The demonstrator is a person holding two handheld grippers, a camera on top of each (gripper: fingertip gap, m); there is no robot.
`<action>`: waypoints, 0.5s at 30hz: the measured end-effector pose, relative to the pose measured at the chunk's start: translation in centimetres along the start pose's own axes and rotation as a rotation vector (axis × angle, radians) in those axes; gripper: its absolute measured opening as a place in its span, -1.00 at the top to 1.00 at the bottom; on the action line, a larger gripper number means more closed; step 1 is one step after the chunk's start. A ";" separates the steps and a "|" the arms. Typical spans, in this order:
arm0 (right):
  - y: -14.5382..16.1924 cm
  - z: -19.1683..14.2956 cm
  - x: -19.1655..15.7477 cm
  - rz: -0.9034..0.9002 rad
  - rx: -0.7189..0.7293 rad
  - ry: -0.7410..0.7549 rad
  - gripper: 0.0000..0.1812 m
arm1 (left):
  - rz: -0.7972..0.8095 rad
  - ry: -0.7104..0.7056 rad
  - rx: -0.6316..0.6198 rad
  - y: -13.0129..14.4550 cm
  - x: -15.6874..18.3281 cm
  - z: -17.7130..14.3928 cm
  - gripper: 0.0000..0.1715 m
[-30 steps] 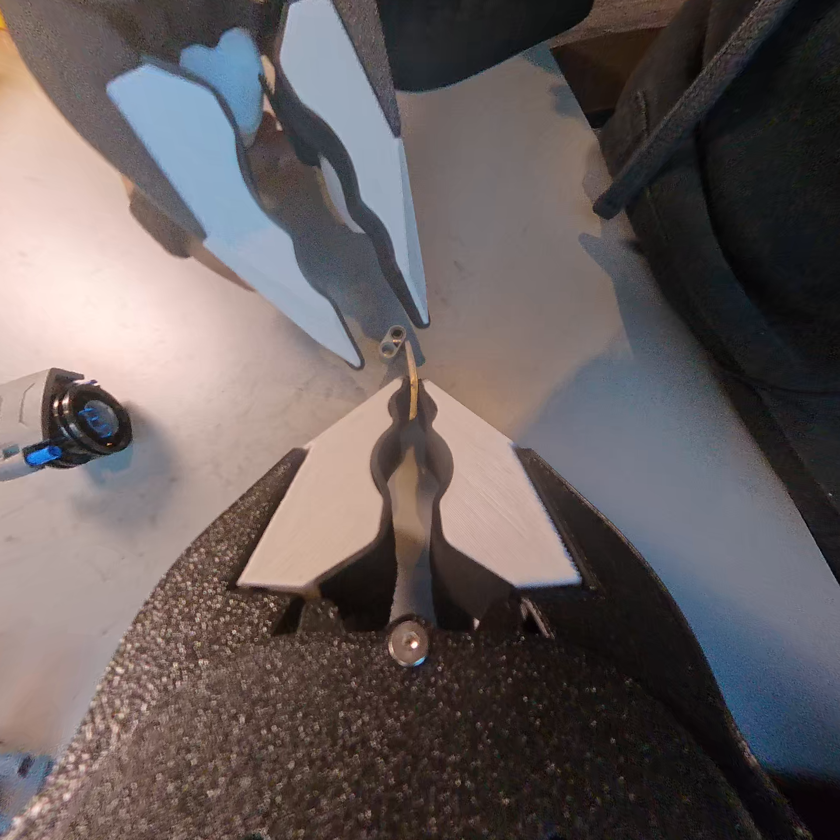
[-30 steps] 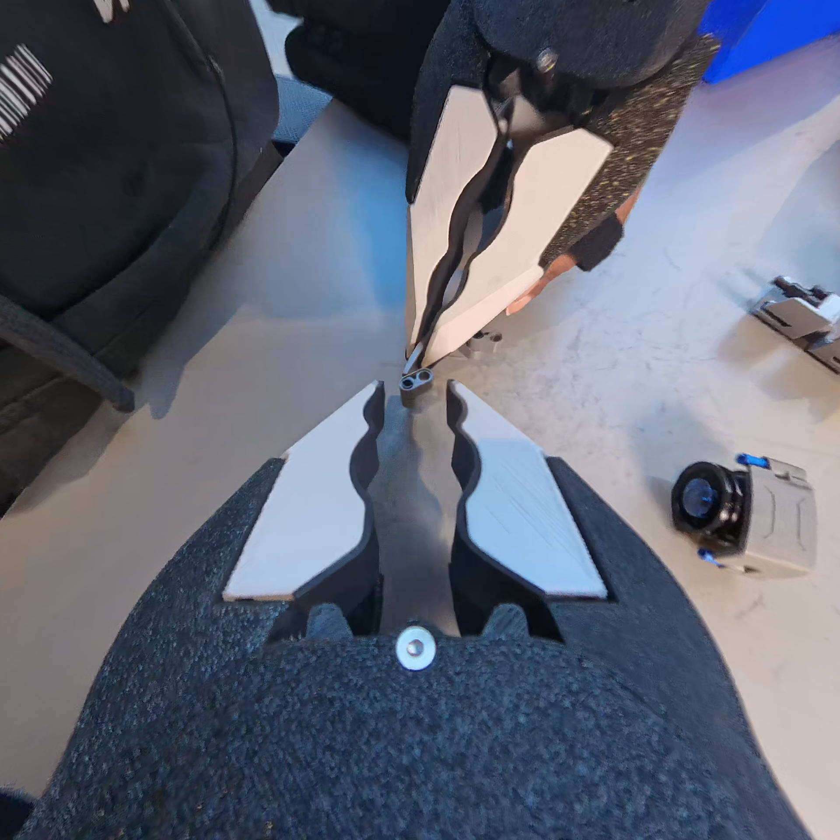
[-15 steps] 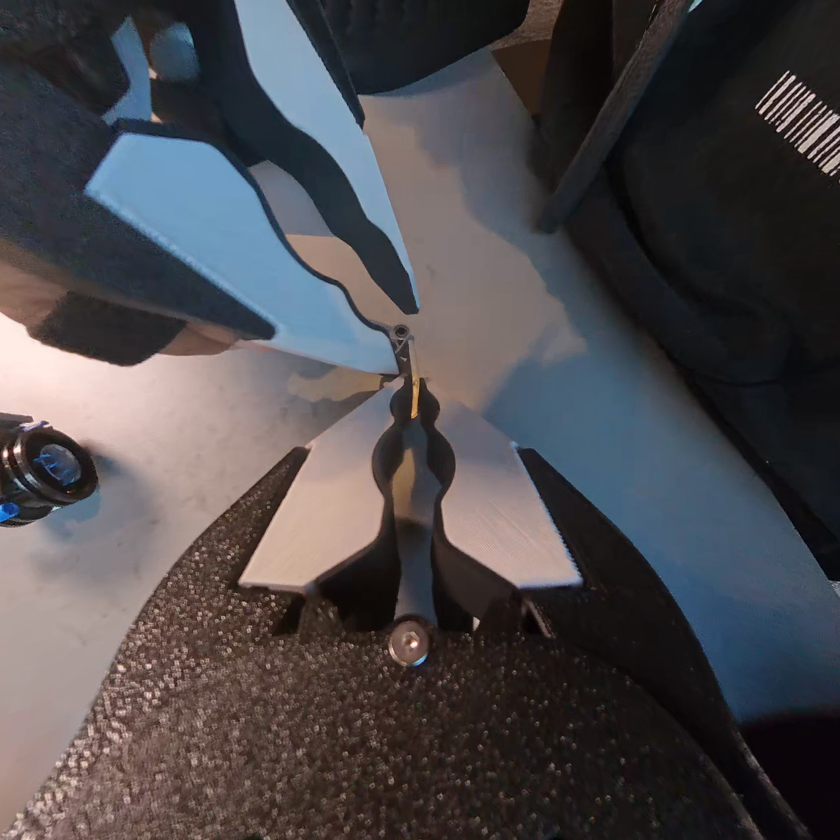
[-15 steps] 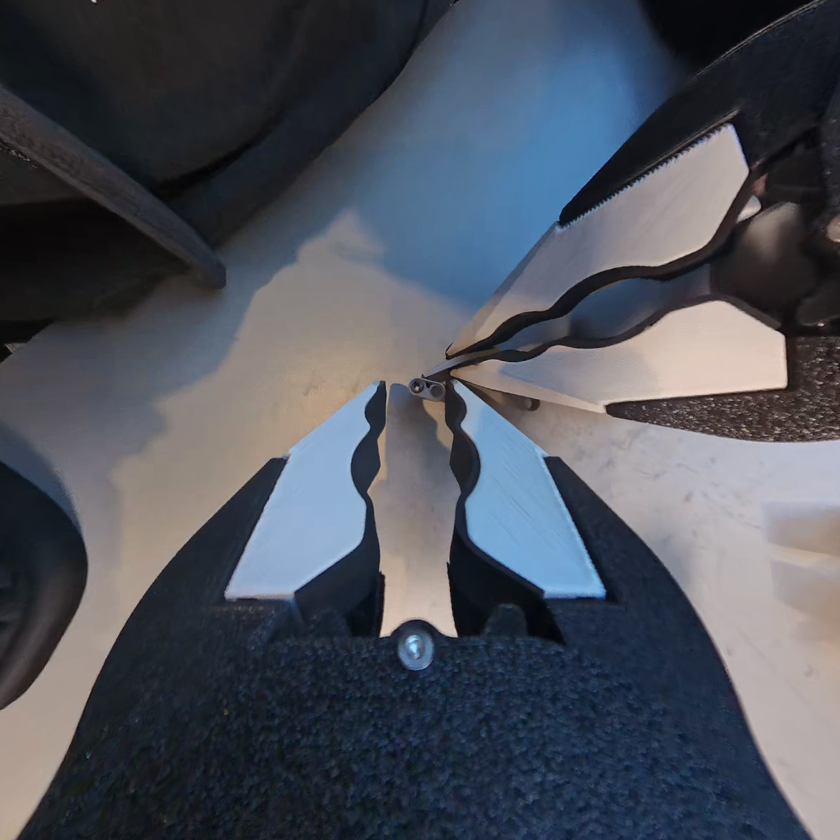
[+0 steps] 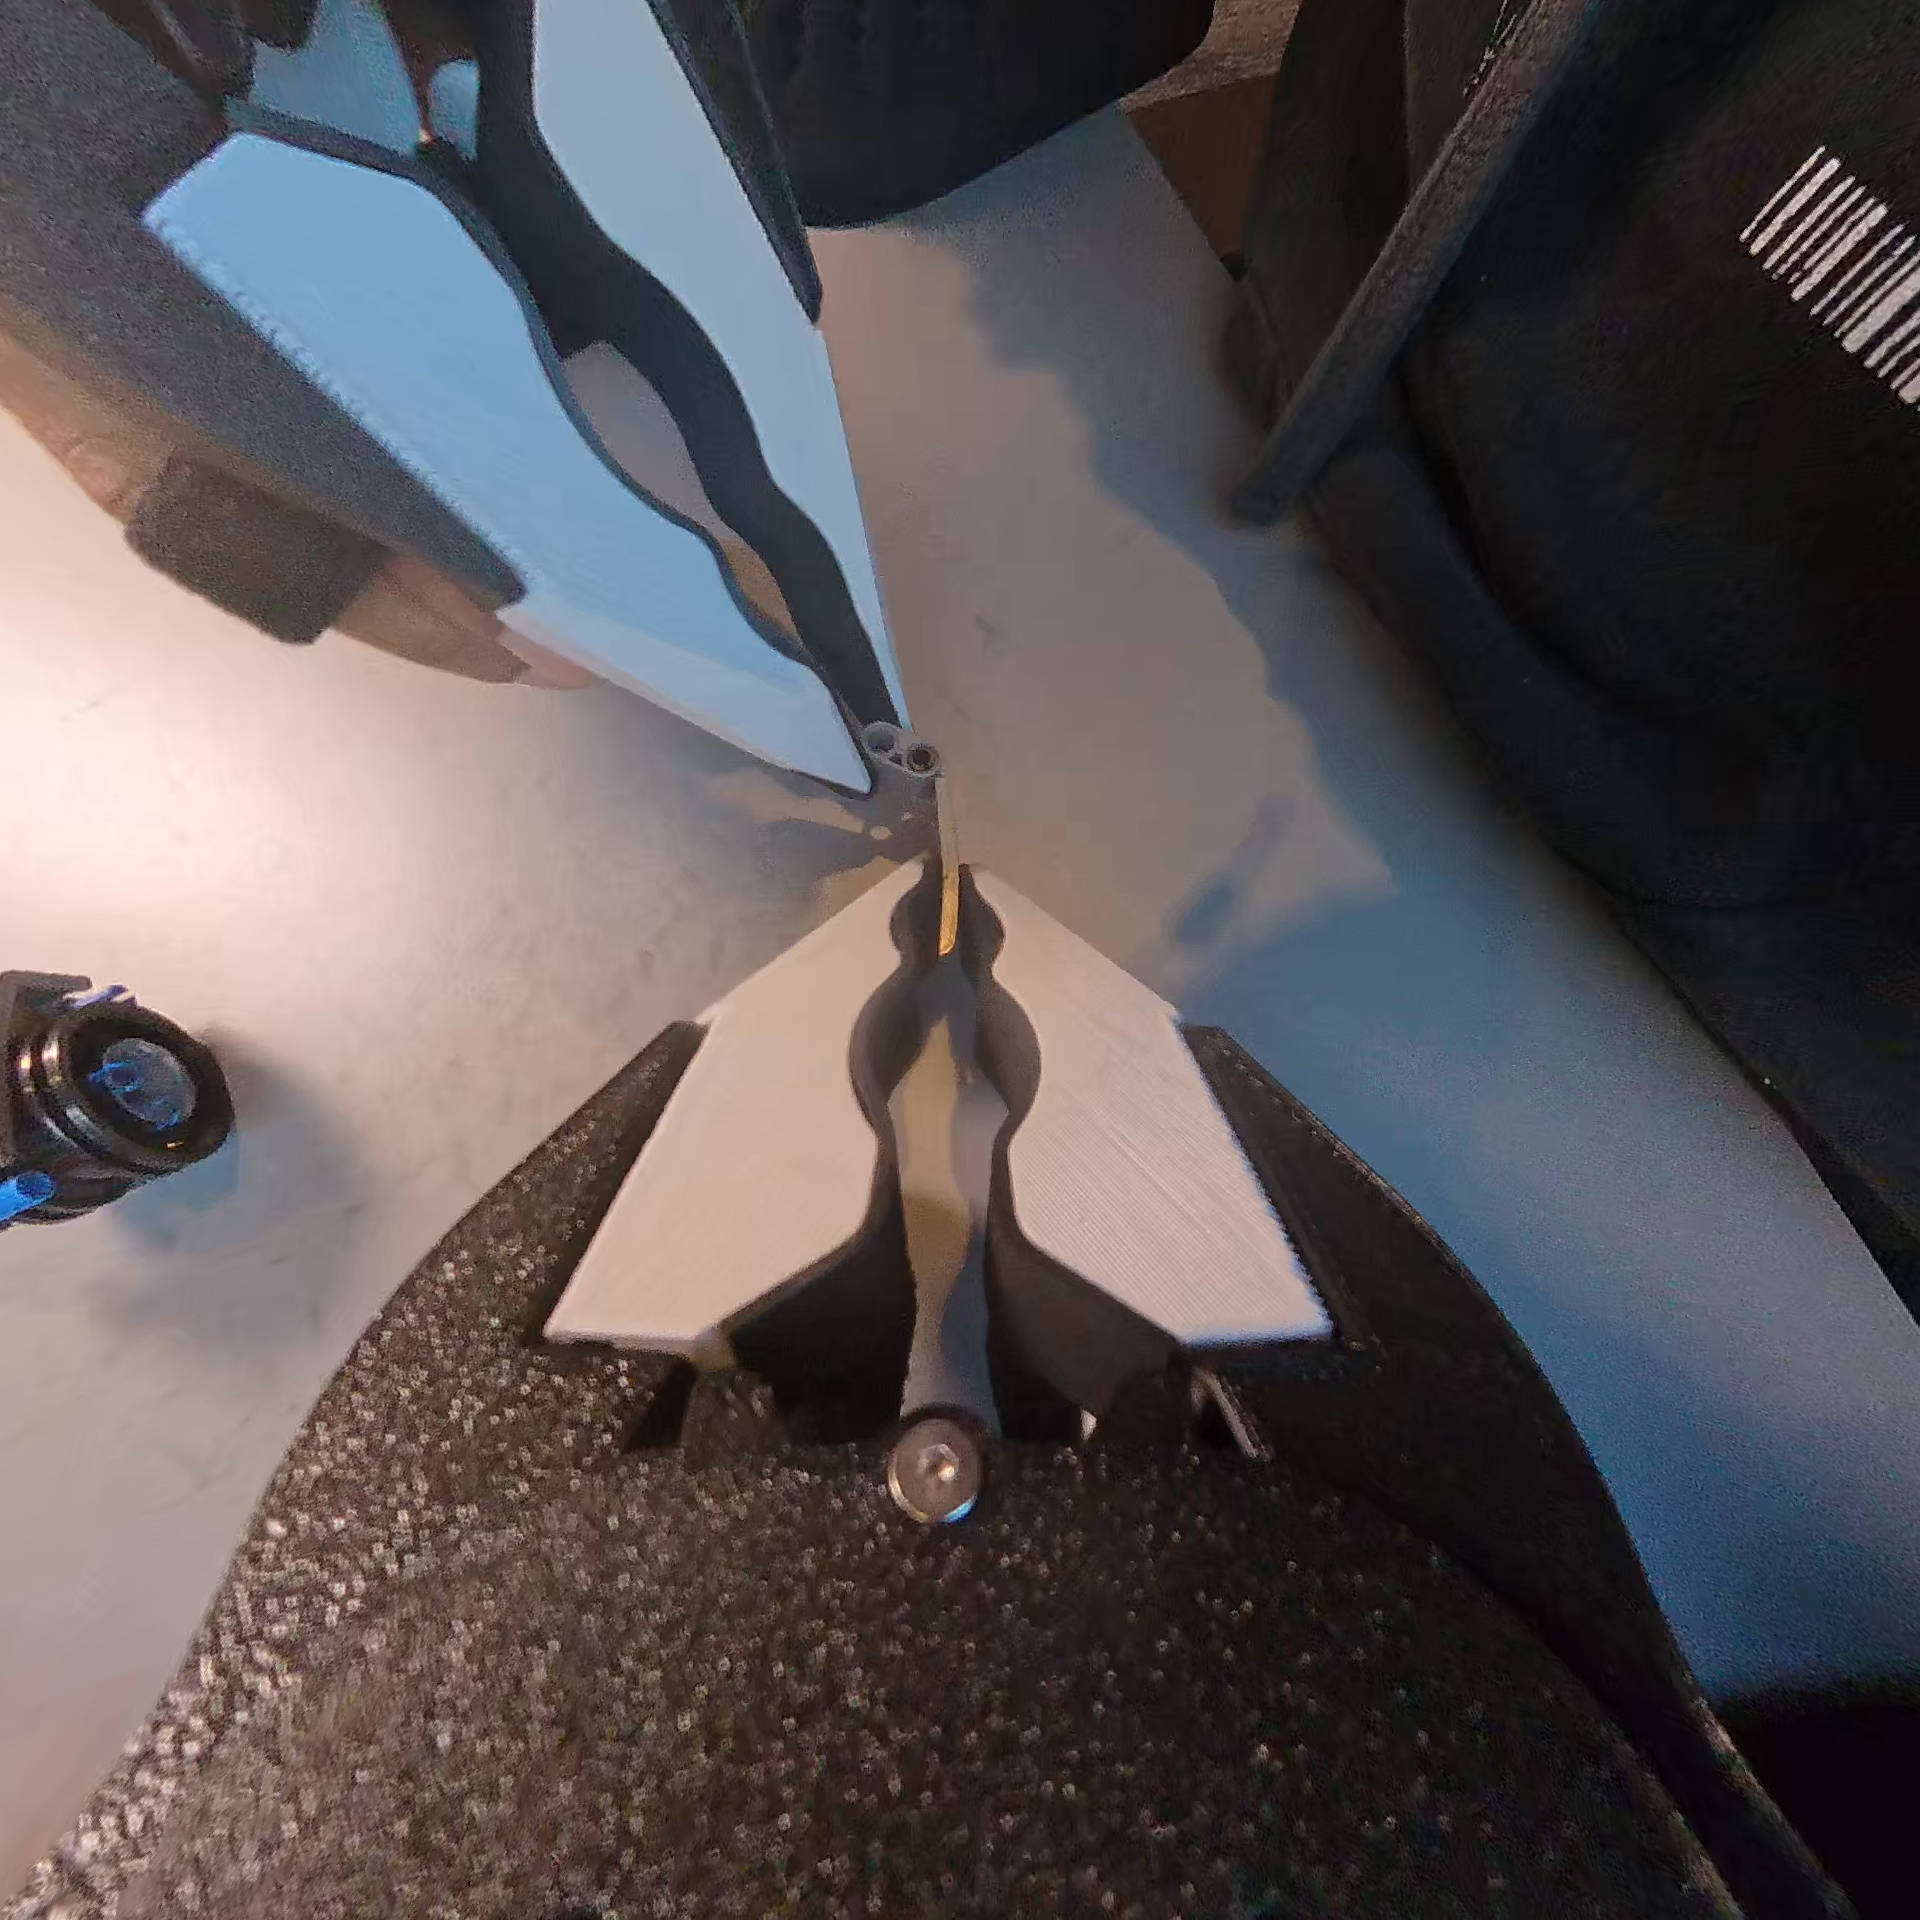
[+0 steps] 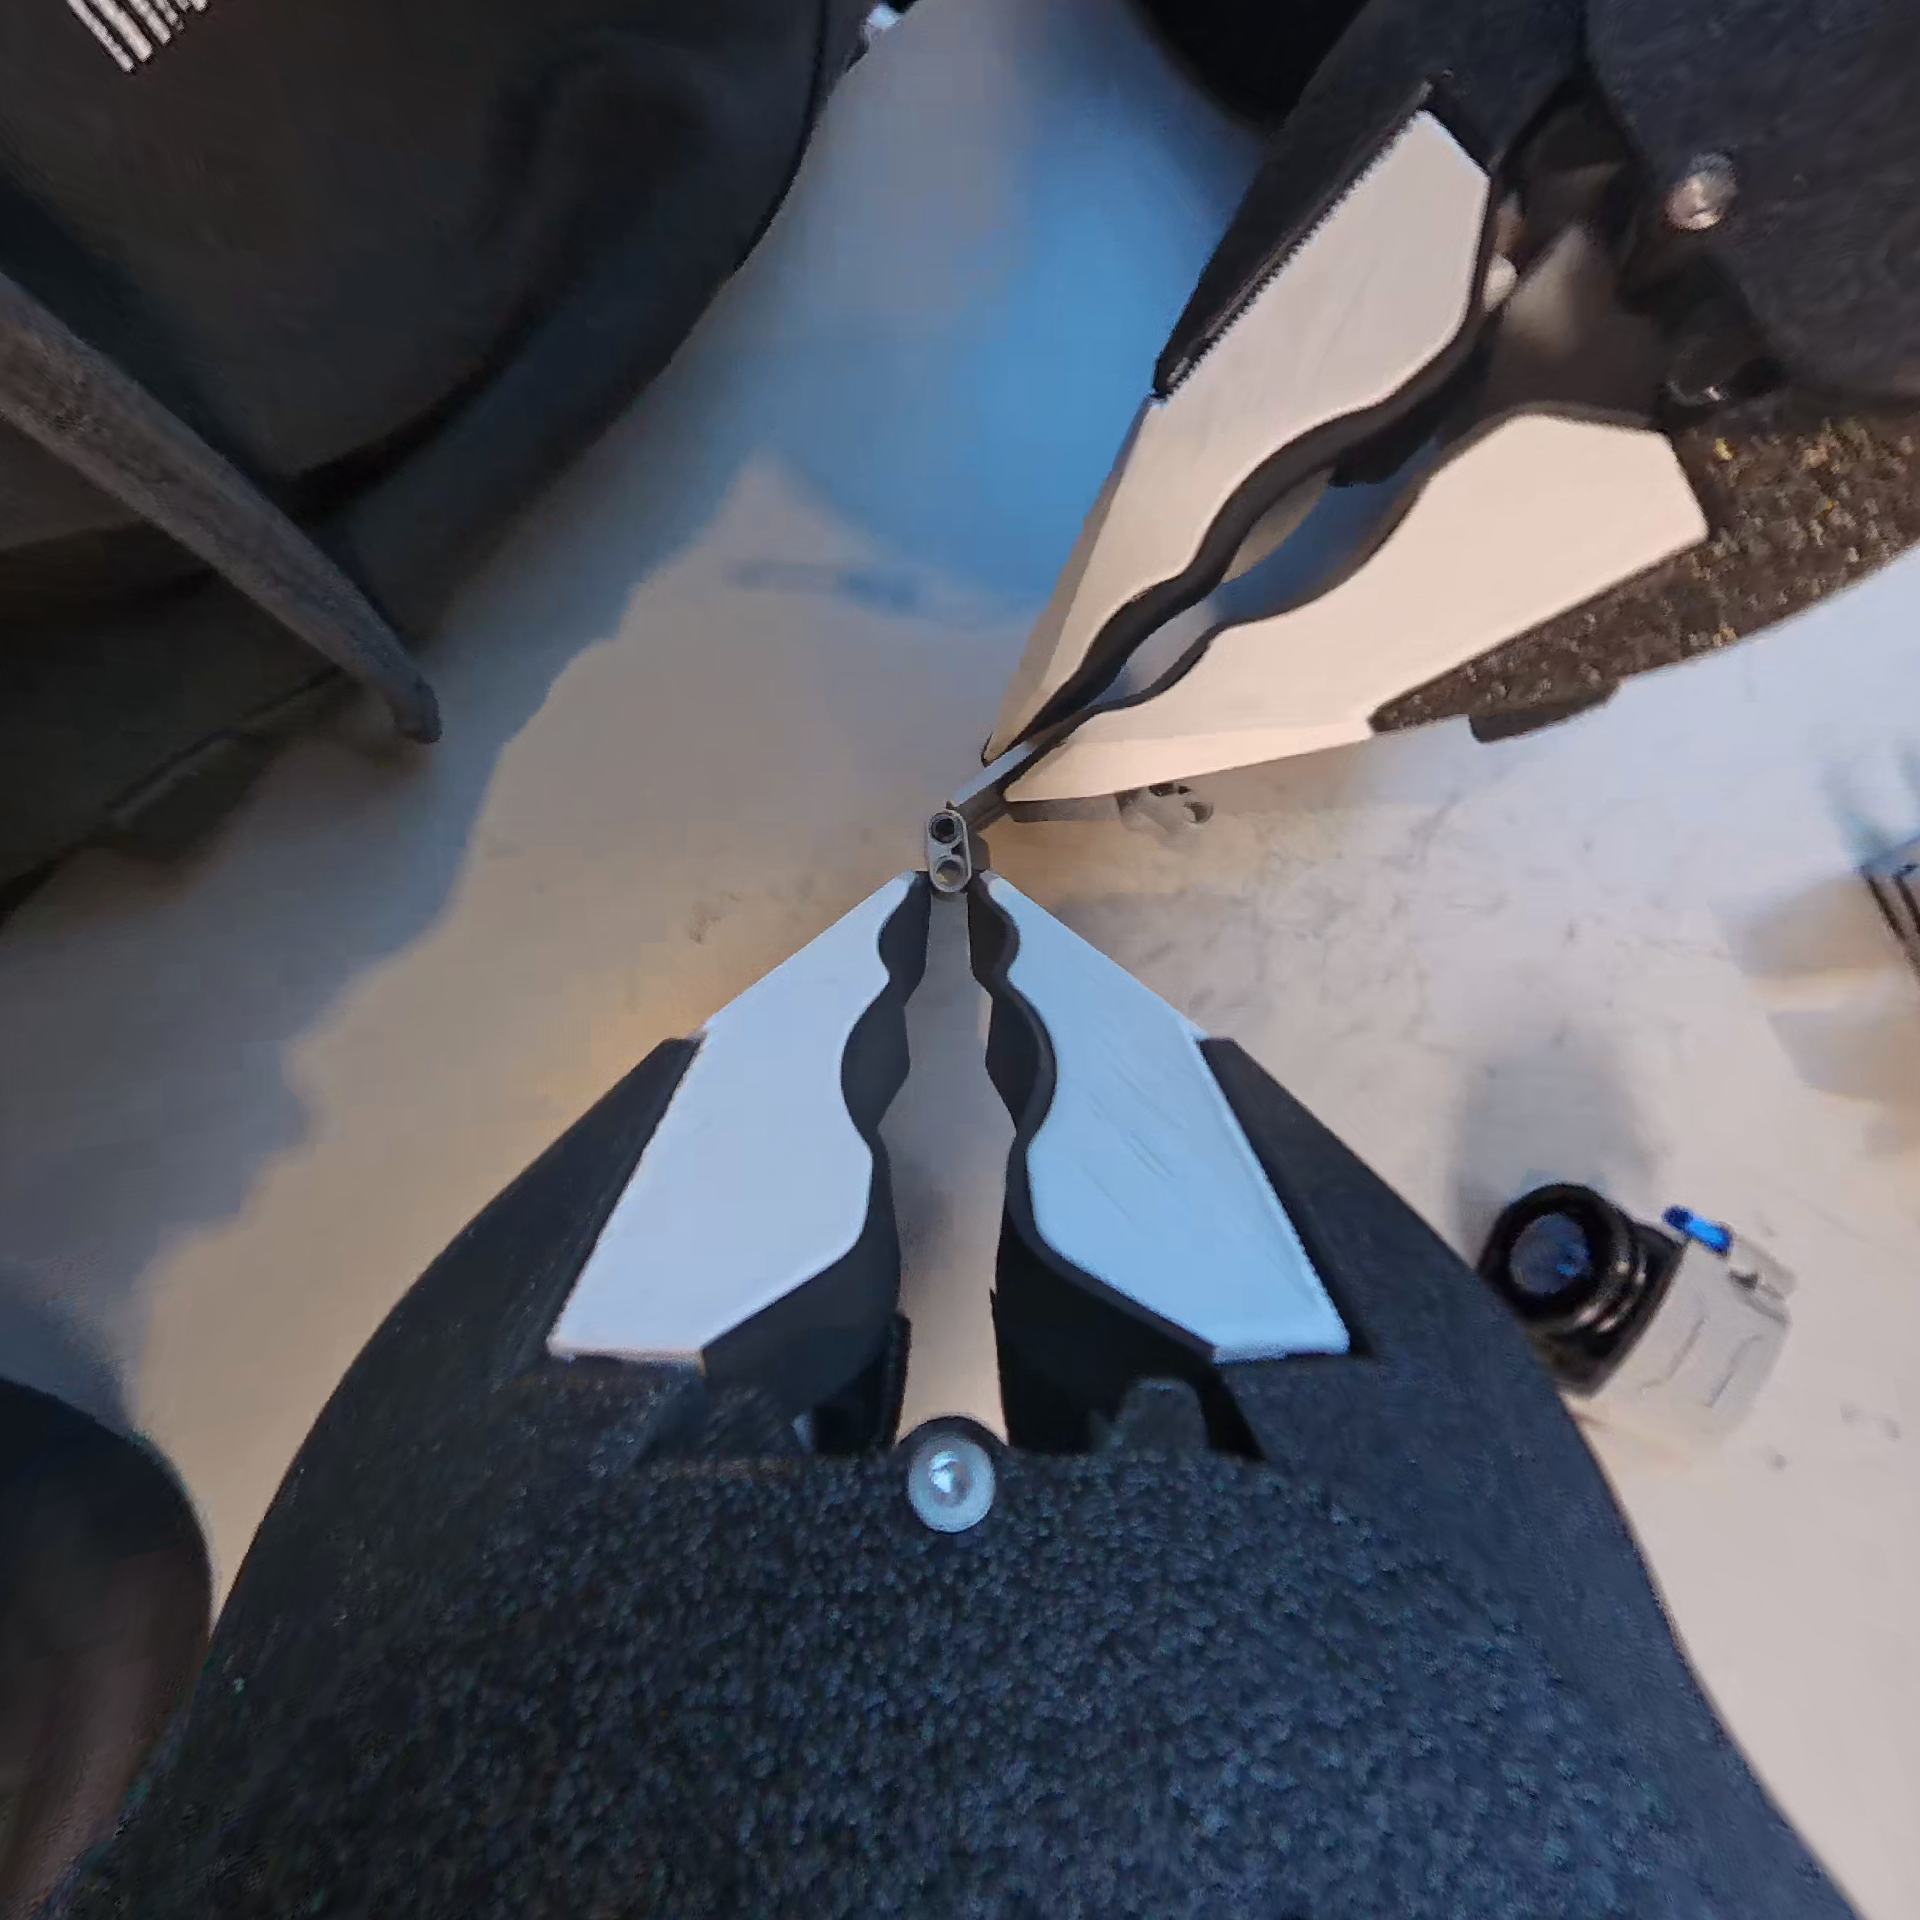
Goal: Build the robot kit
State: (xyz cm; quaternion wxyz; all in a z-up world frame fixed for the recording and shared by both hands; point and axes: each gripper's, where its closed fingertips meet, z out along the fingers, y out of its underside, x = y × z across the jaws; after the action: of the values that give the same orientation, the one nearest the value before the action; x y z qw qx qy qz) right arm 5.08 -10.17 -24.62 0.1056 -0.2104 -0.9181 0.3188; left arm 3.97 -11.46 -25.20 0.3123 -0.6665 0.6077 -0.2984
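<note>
In the left wrist view, my left gripper [image 5: 943, 883] is shut on a thin brass-coloured strip [image 5: 948, 862] that sticks out past its tips. The strip's far end meets a small grey two-hole part [image 5: 902, 756]. My right gripper [image 5: 881, 743] comes in from the upper left and pinches that part. In the right wrist view, my right gripper [image 6: 945, 883] is shut on the two-hole part [image 6: 949, 844]. The left gripper [image 6: 995, 764] comes in from the upper right, with the strip [image 6: 975, 796] touching the part. All of this is just above the pale tabletop [image 6: 520, 935].
A small grey device with a black lens and blue trim lies on the table [image 5: 109, 1091], and also shows in the right wrist view [image 6: 1621, 1309]. A black bag with a strap [image 5: 1662, 520] [image 6: 312, 260] borders the table. Small grey metal bits [image 6: 1169, 805] lie under the left gripper. Only a small space, under 4 cm, lies between the two pairs of fingers.
My right gripper's jaws have closed from open onto the two-hole part. The two grippers have swung to a new angle to each other, and the strip still meets the part.
</note>
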 end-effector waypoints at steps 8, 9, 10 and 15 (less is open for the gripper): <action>-0.1 -0.2 -0.2 0.356 0.171 0.270 0.94 | -0.016 -0.047 0.000 -0.1 0.1 0.1 0.98; -0.1 -0.2 -0.2 0.395 0.183 0.300 0.94 | -0.015 -0.049 0.000 -0.1 0.1 0.1 0.97; -0.1 -0.2 -0.2 0.423 0.187 0.334 0.94 | -0.016 -0.052 0.000 -0.1 0.0 0.1 0.97; -0.1 -0.2 -0.3 0.521 0.202 0.473 0.94 | -0.027 -0.064 0.000 -0.1 0.1 0.0 0.97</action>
State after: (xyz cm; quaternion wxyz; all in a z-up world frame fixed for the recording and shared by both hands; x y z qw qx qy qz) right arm 5.35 -10.25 -24.39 0.2505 -0.4935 -0.7479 0.3666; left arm 4.06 -11.51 -25.17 0.3278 -0.6837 0.5884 -0.2809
